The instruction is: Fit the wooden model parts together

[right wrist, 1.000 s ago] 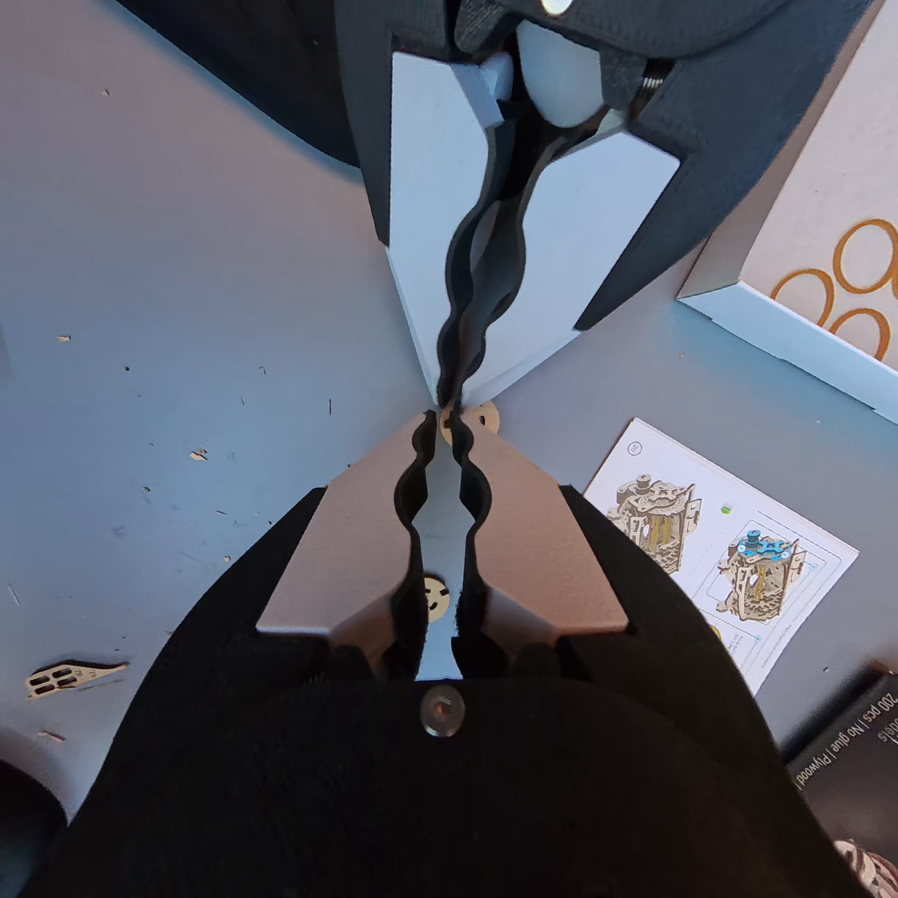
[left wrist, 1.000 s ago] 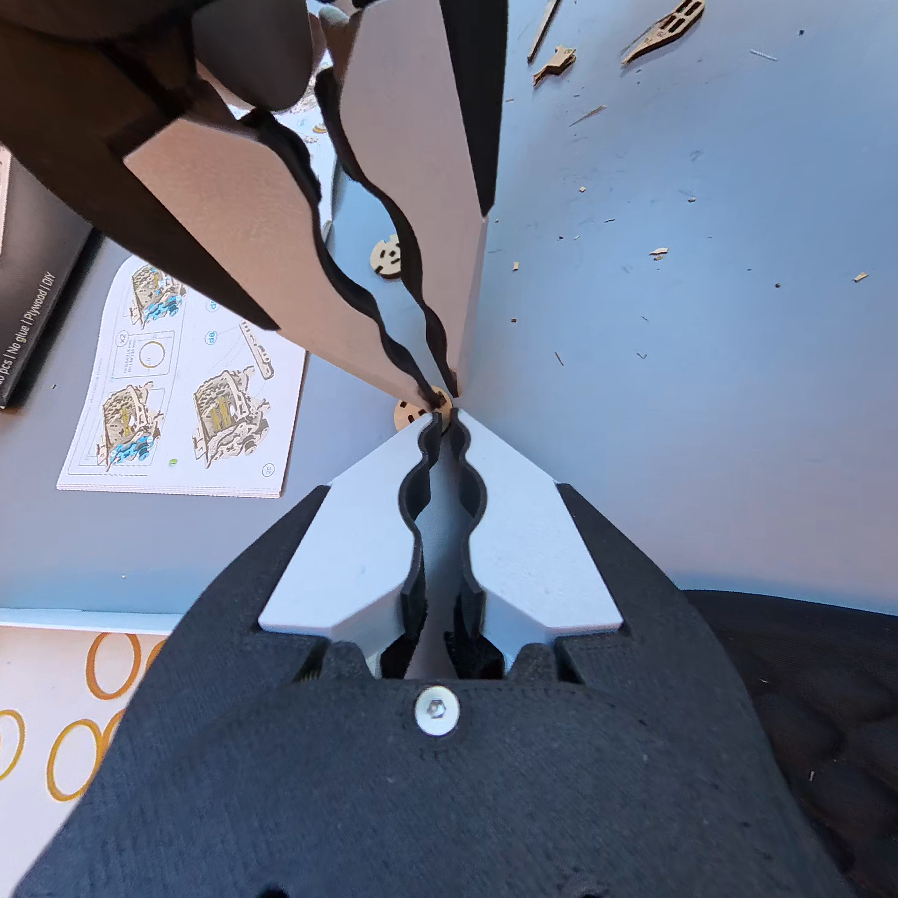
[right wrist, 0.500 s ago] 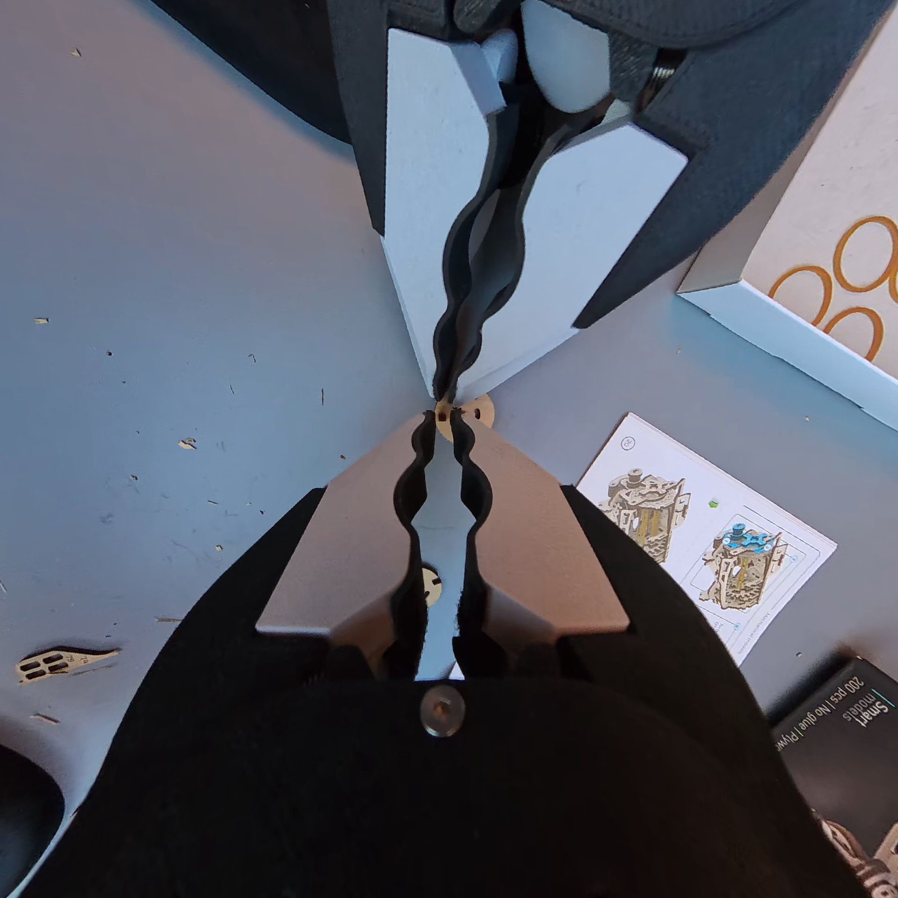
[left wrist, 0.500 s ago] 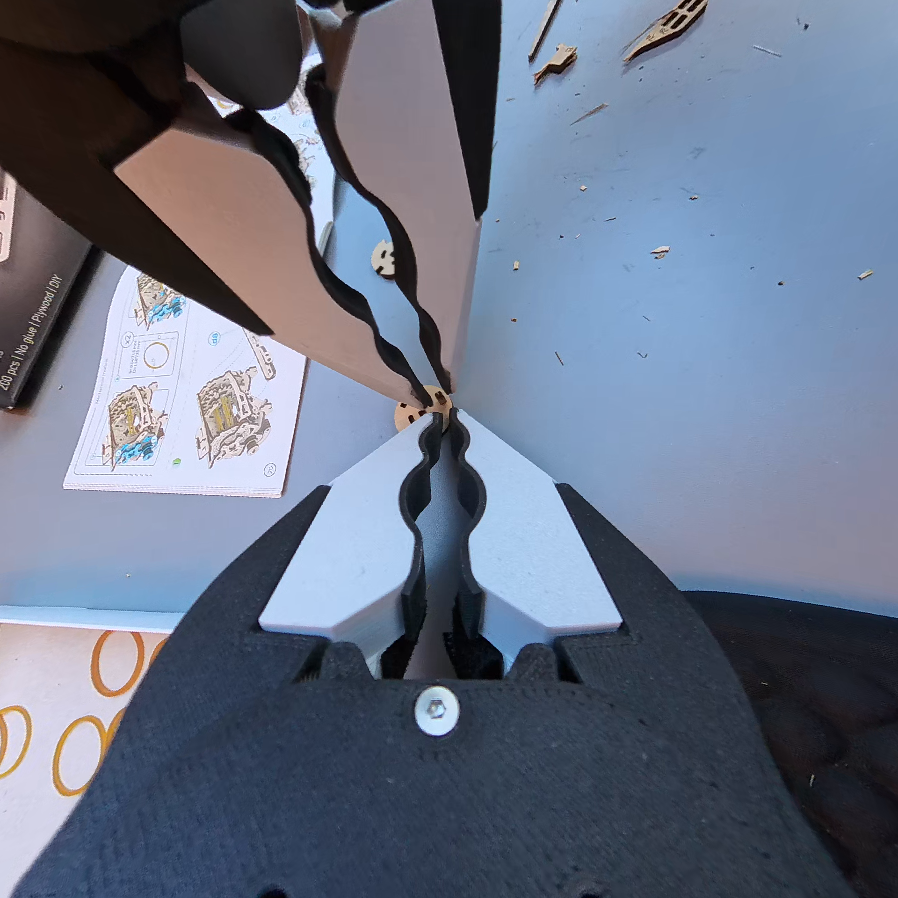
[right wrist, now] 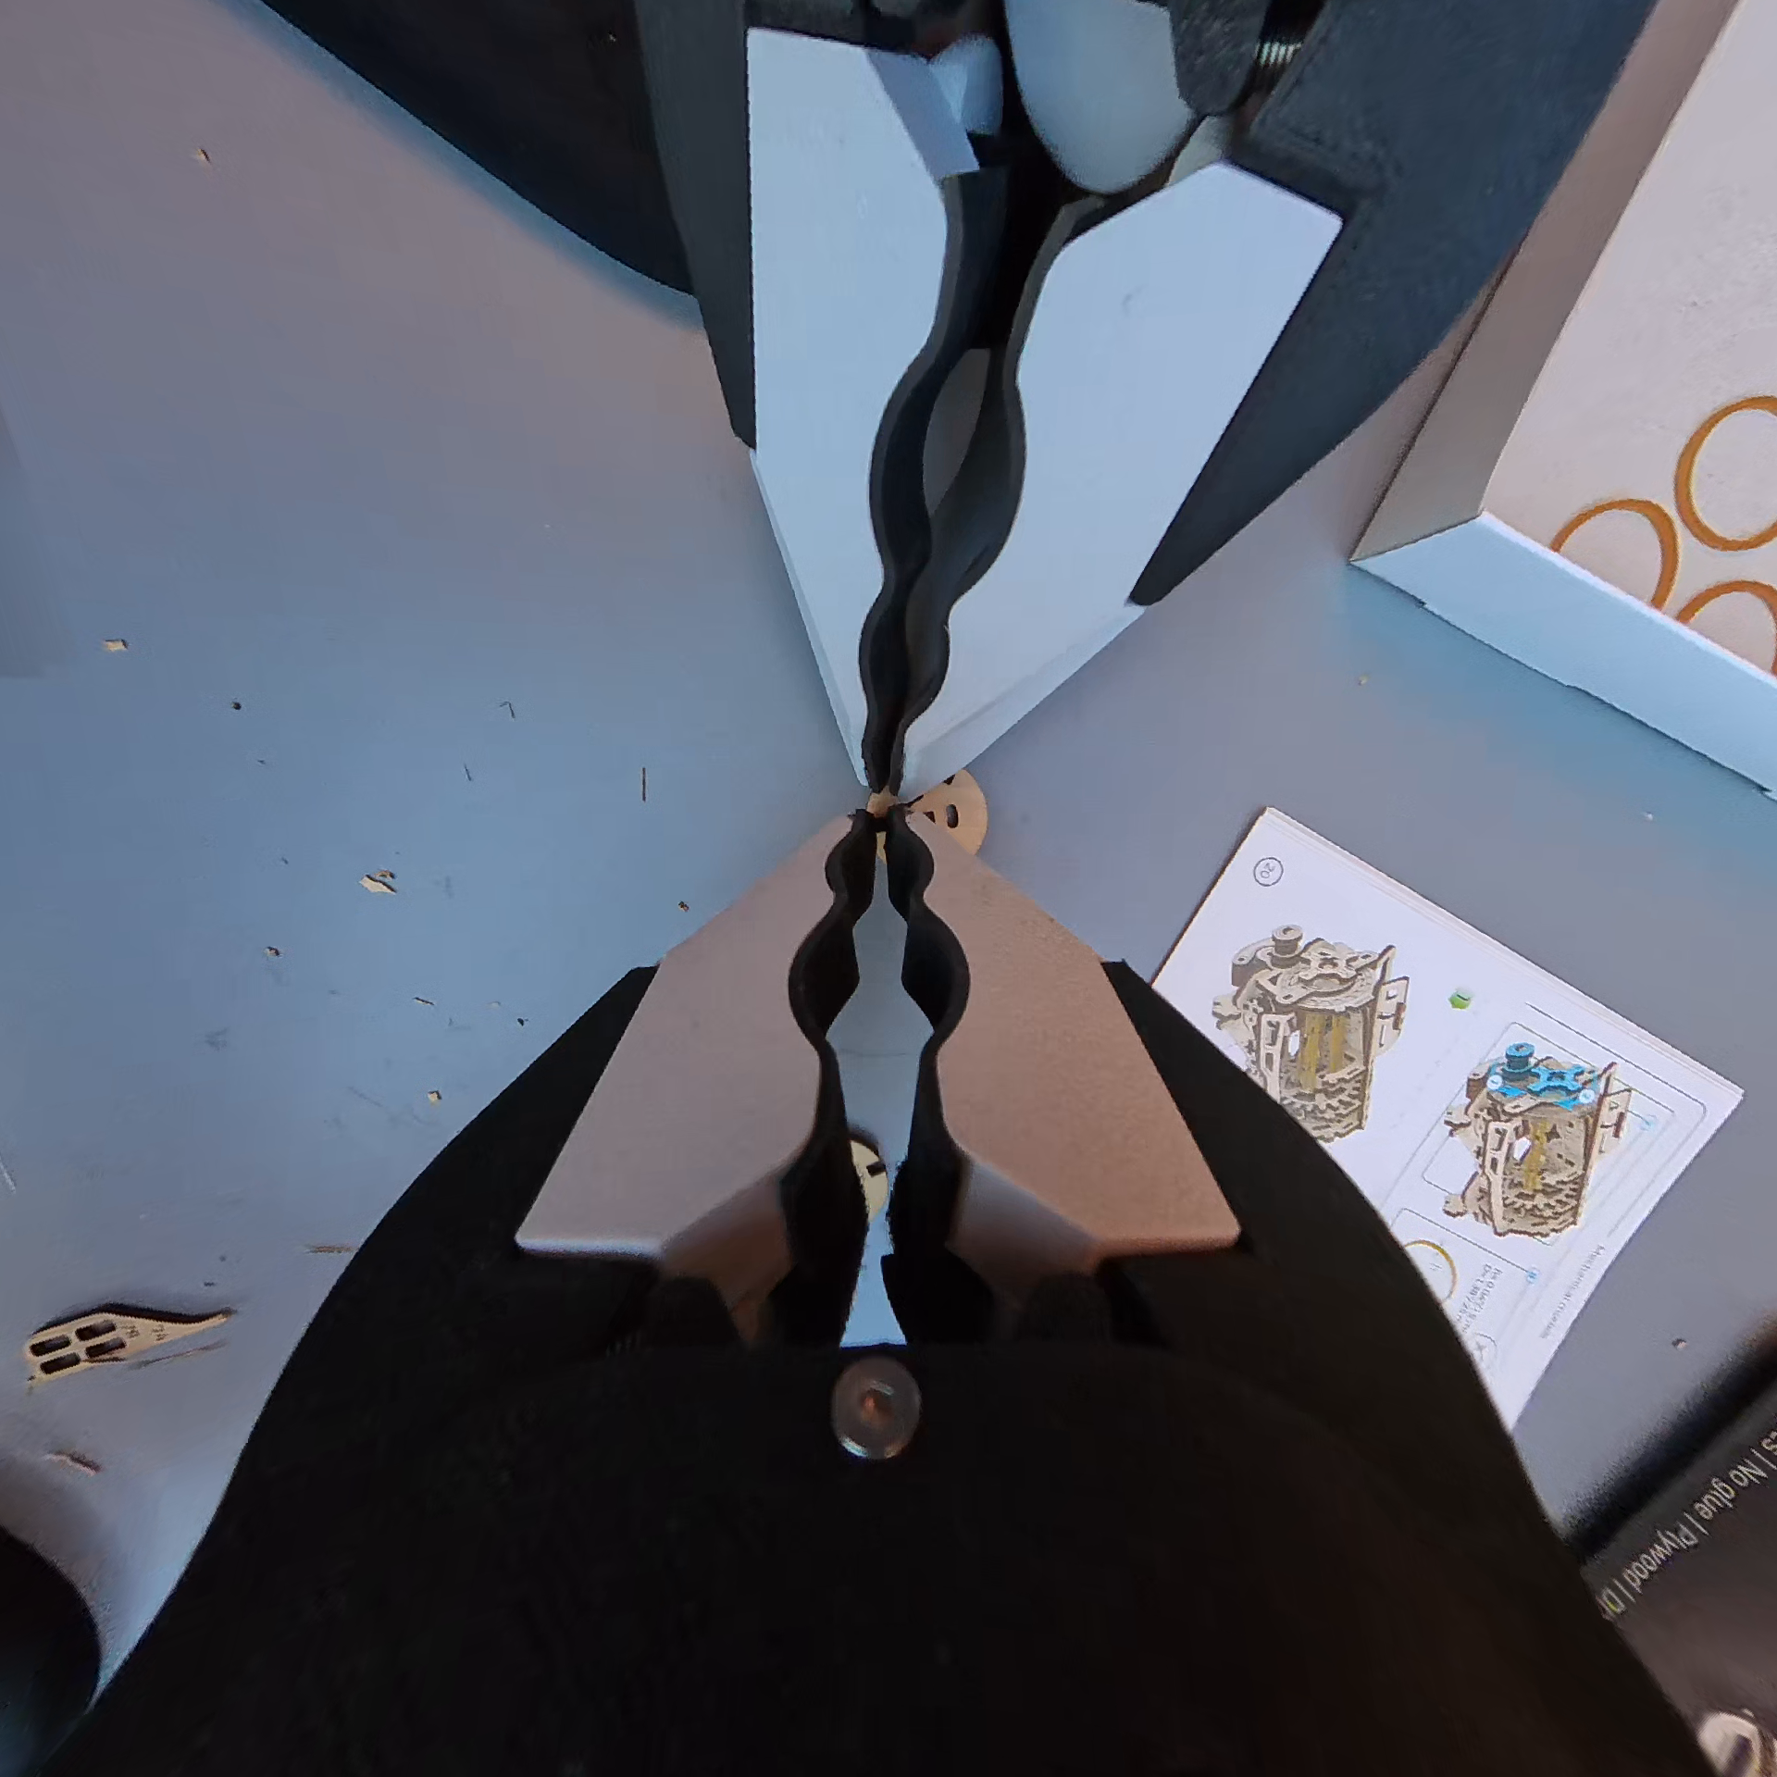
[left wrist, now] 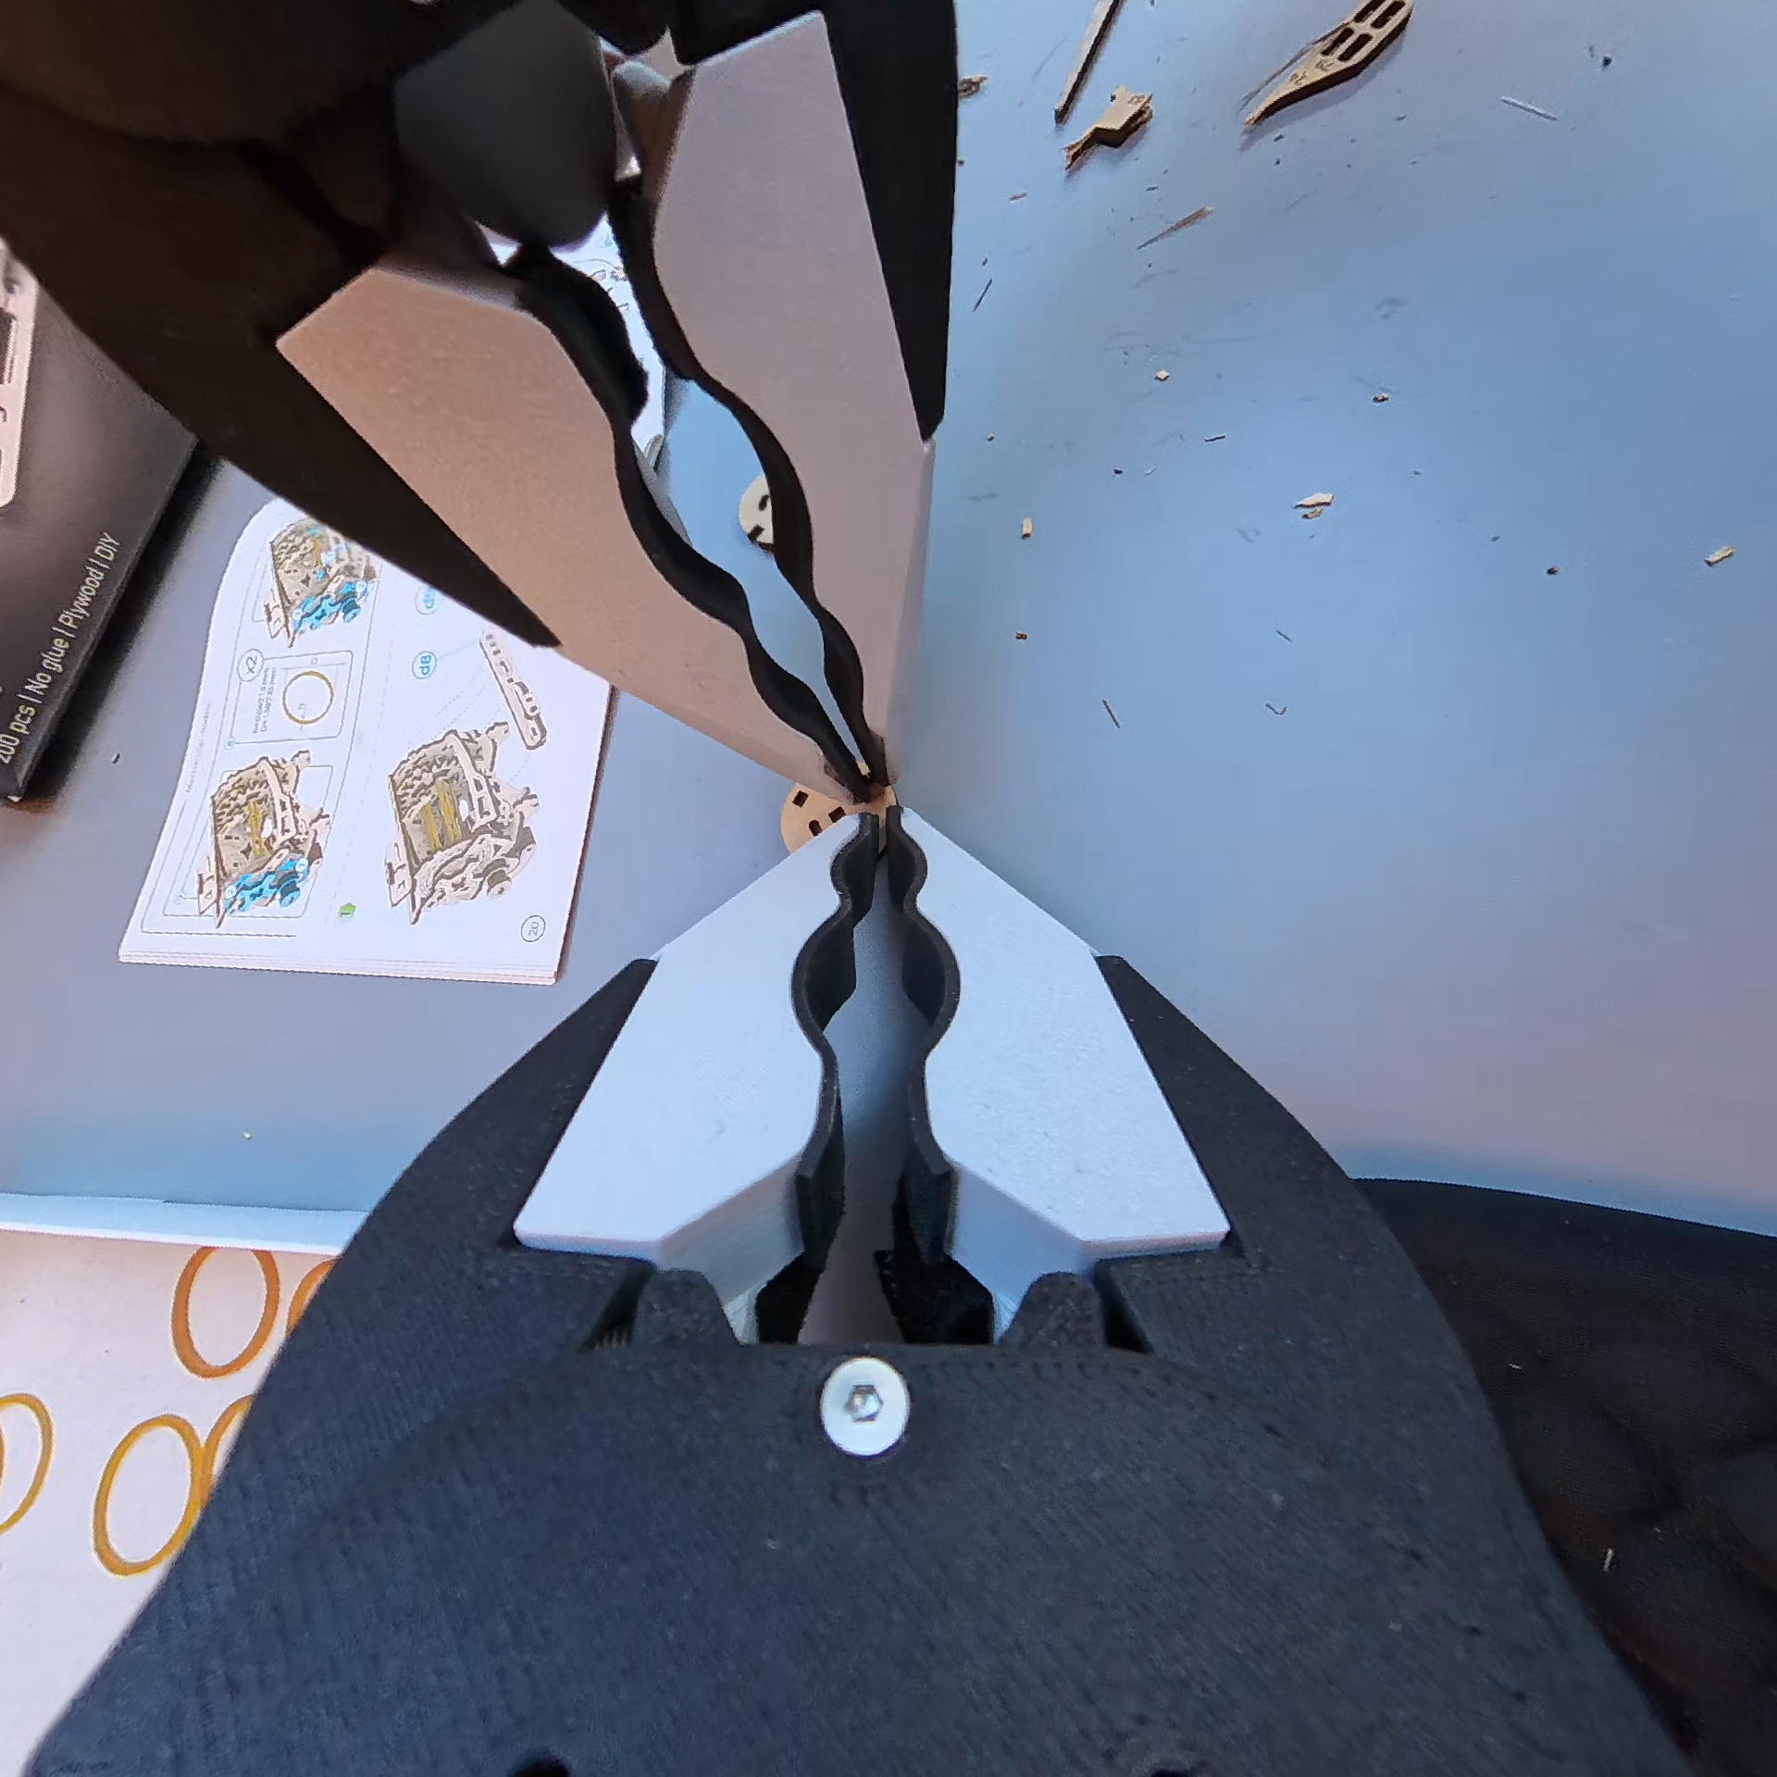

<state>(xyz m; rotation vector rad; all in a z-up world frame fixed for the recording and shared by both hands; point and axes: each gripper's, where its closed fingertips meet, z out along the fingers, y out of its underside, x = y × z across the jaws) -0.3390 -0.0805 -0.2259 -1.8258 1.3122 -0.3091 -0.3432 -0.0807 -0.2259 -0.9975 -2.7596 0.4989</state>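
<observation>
The two tongs meet tip to tip just above the blue-grey counter point(left wrist: 1346, 769). The left tongs point(left wrist: 880, 822), with the pale blue fingers, are closed almost fully at the tips and pinch a very small wooden part. The right tongs point(right wrist: 877, 817), with the grey-brown fingers, are closed in the same way on a small piece of light wood point(right wrist: 877, 800) that shows exactly between the two pairs of tips. I cannot tell whether this is one part held by both or two parts already touching.

Right behind the tips there is a round wooden disc with slots point(left wrist: 817, 817). It is partly hidden, and I cannot tell if it lies on the counter or is carried by one of the tongs. A second disc point(left wrist: 760, 510) lies farther away on the counter, and an instruction booklet point(left wrist: 365, 769) lies open beside it. Some loose offcuts point(left wrist: 1327, 58) are scattered far off.

In my judgement the step in hand is the joining itself: a small peg or tab is being brought to its slot. The next move probably needs a very fine alignment of the two tips and then a straight, gentle push along the axis. The grip must be kept firm, because such a small part can easily twist or slip out.
</observation>
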